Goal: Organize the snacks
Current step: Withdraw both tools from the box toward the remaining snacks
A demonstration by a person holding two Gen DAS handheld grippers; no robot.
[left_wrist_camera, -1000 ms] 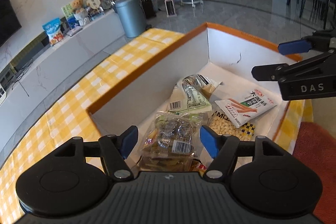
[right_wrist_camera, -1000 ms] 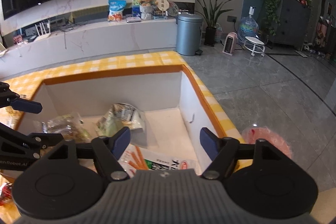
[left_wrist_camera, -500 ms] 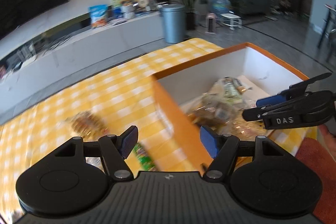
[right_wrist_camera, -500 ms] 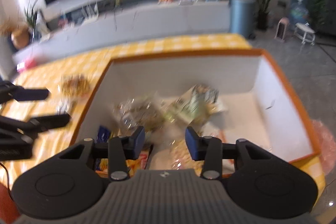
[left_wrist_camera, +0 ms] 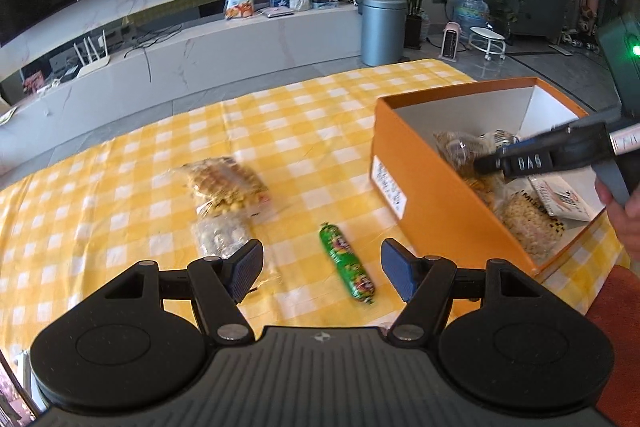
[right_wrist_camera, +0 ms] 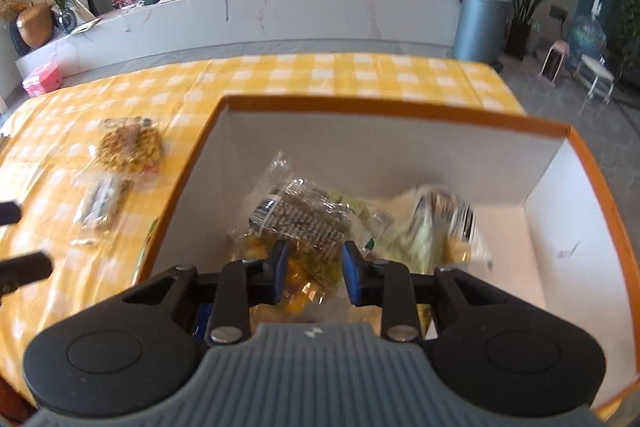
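Note:
An orange box (left_wrist_camera: 430, 203) with white inside walls (right_wrist_camera: 360, 151) stands on the yellow checked tablecloth (left_wrist_camera: 280, 131) and holds several snack packets. My left gripper (left_wrist_camera: 320, 269) is open and empty above a green snack stick (left_wrist_camera: 347, 263). A clear bag of yellow snacks (left_wrist_camera: 226, 187) and a small clear packet (left_wrist_camera: 220, 233) lie to its left. My right gripper (right_wrist_camera: 313, 277) is partly closed, with a gap between its pads, inside the box over a clear packet of brown snacks (right_wrist_camera: 308, 219). It grips nothing I can see. It also shows in the left wrist view (left_wrist_camera: 540, 157).
A pale green packet (right_wrist_camera: 436, 231) lies at the box's right side. The two loose packets also show left of the box in the right wrist view (right_wrist_camera: 128, 147). Beyond the table are a white TV bench (left_wrist_camera: 200, 59), a grey bin (left_wrist_camera: 382, 27) and plants.
My left gripper has swung left out of the box to the tablecloth over the green stick. My right gripper has moved over the box contents and narrowed its opening.

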